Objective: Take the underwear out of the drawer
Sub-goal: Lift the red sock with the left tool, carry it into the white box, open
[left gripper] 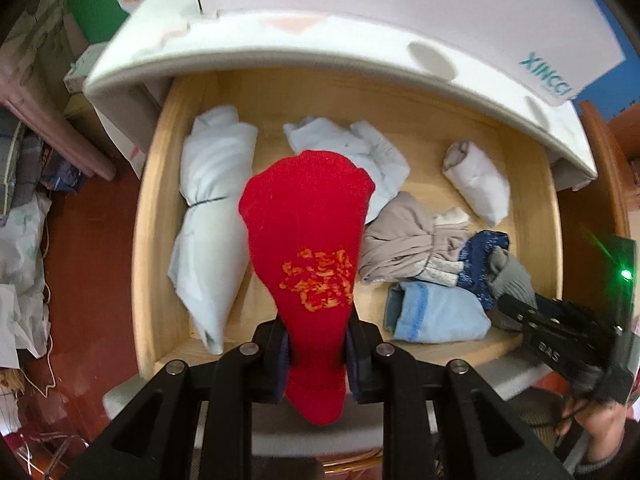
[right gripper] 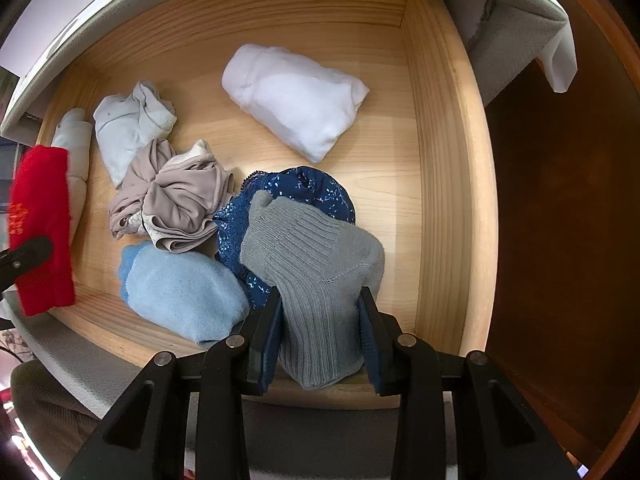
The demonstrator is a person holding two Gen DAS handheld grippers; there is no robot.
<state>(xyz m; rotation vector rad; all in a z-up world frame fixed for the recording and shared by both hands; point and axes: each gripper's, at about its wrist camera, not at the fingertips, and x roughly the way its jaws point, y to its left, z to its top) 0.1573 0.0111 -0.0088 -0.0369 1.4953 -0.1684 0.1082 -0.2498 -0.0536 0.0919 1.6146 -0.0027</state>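
Note:
A wooden drawer [left gripper: 152,216] stands pulled out below me, its right wall [right gripper: 448,184] also in the right wrist view. My left gripper [left gripper: 318,354] is shut on a red sock [left gripper: 310,240] with orange markings, held up above the drawer; the same red sock [right gripper: 40,232] shows at the left edge of the right wrist view. My right gripper [right gripper: 320,340] is shut on a grey ribbed sock [right gripper: 316,280] that rests over dark blue patterned underwear [right gripper: 296,188]. The right gripper [left gripper: 560,336] sits at the drawer's front right corner.
Inside the drawer lie a long pale blue bundle [left gripper: 212,216], a crumpled pale garment [right gripper: 132,124], beige underwear [right gripper: 176,200], a light blue folded cloth [right gripper: 180,288] and a white roll [right gripper: 296,100]. A white tabletop [left gripper: 360,48] overhangs the drawer's back. Clutter lies on the red floor [left gripper: 88,240] at left.

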